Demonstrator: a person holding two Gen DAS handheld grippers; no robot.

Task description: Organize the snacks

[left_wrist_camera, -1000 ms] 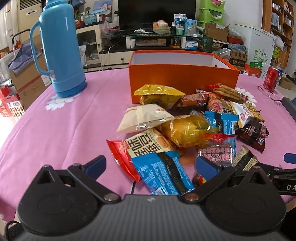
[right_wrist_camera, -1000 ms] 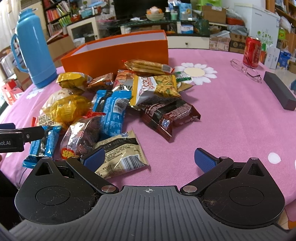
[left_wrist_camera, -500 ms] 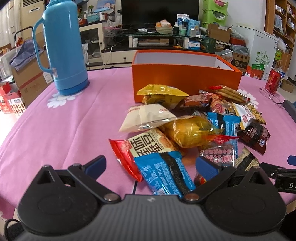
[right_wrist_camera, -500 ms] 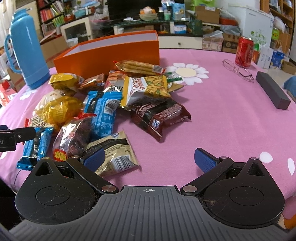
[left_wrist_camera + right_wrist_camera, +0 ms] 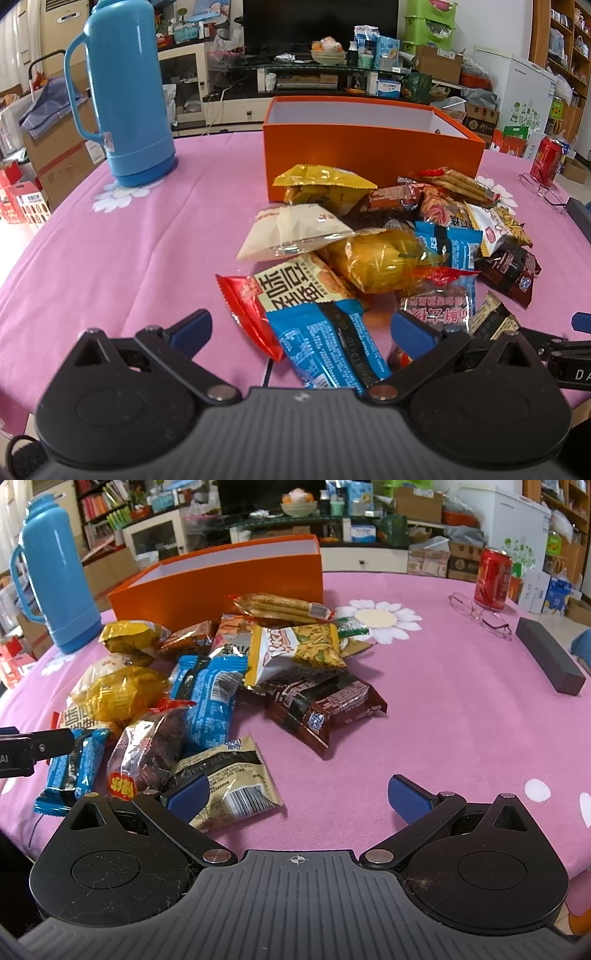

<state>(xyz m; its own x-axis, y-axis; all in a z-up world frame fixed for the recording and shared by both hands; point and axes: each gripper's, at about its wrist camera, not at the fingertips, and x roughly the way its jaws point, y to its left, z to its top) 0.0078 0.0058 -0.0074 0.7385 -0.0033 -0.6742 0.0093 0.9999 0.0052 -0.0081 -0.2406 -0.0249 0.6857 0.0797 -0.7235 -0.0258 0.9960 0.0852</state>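
Both grippers wide apart, holding nothing. Blue packet (image 5: pixel 328 347) just ahead of left gripper (image 5: pixel 301 326), lengthwise between its fingers; orange box (image 5: pixel 373 155) beyond the pile.

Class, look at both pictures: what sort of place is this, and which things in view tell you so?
Most likely a home living room. A black television screen stands on a low glass-topped TV stand, a wooden bookshelf lines the wall, and a table with a pink daisy-print tablecloth holds snacks.

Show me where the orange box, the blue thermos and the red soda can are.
orange box (image 5: pixel 373 157), left wrist view, front wall.
blue thermos (image 5: pixel 131 92), left wrist view, middle of the body.
red soda can (image 5: pixel 493 579), right wrist view, side of the can.
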